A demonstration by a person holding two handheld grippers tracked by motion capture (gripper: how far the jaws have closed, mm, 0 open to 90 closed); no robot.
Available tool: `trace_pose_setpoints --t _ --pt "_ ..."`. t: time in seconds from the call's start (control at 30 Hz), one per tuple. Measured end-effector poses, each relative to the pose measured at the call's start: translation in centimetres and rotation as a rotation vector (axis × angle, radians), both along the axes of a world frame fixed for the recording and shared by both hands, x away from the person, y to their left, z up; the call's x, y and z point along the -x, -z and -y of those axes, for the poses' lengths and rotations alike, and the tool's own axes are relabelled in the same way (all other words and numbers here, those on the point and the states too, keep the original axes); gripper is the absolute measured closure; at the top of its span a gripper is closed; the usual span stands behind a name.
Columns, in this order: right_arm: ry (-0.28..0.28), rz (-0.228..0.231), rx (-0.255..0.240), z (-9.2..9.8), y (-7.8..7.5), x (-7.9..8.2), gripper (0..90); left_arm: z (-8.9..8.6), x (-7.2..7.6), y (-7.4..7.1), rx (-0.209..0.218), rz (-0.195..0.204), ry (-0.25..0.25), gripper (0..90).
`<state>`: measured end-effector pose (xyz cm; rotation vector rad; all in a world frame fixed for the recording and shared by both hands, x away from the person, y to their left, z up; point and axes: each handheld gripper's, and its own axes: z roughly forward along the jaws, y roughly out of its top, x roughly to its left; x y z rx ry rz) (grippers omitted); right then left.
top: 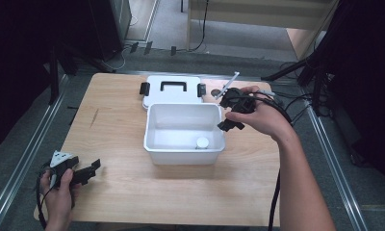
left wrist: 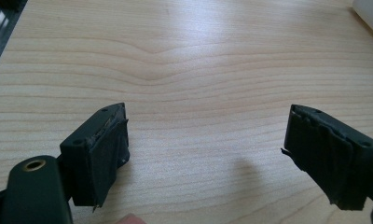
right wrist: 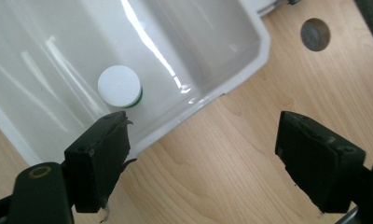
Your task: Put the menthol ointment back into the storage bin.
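Observation:
A white plastic bin [top: 154, 144] stands in the middle of the wooden table, and its wall [right wrist: 231, 79] fills the upper left of the right gripper view. Inside it, near the front right corner, stands a small bottle with a white cap [top: 201, 142] [right wrist: 120, 86] and a green edge below the cap. My right gripper [top: 229, 120] [right wrist: 203, 158] hovers open above the bin's right rim, nothing between its jaws. Low at the table's front left corner, my left gripper [top: 87, 172] [left wrist: 205, 154] is open over bare wood.
The bin's white lid [top: 171, 90] with a black handle and black latches lies flat behind the bin. A round hole [right wrist: 314, 34] is cut in the tabletop at the far right. Cables trail from both grippers. Metal rails [top: 27, 159] run beside the table.

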<state>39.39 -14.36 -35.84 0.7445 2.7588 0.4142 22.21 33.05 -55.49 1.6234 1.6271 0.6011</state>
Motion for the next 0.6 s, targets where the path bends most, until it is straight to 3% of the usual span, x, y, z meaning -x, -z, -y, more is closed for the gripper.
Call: trace_pose_setpoints --t 0.17,0.3,0.4,0.6 --pt "0.093 0.078 -0.112 2.5 0.1 0.9 15.5 0.1 0.0 0.0 -0.005 -0.003 0.001 14.4" --pt "0.132 0.142 -0.177 4.4 0.9 1.6 15.4 0.2 0.0 0.0 -0.011 -0.008 0.002 14.4" --pt "0.174 0.172 -0.249 5.9 2.0 2.3 15.3 0.1 0.0 0.0 -0.002 -0.007 0.003 14.4" --pt "0.246 0.208 -0.317 8.2 5.2 3.8 15.4 0.1 0.0 0.0 0.000 -0.010 0.002 14.4"
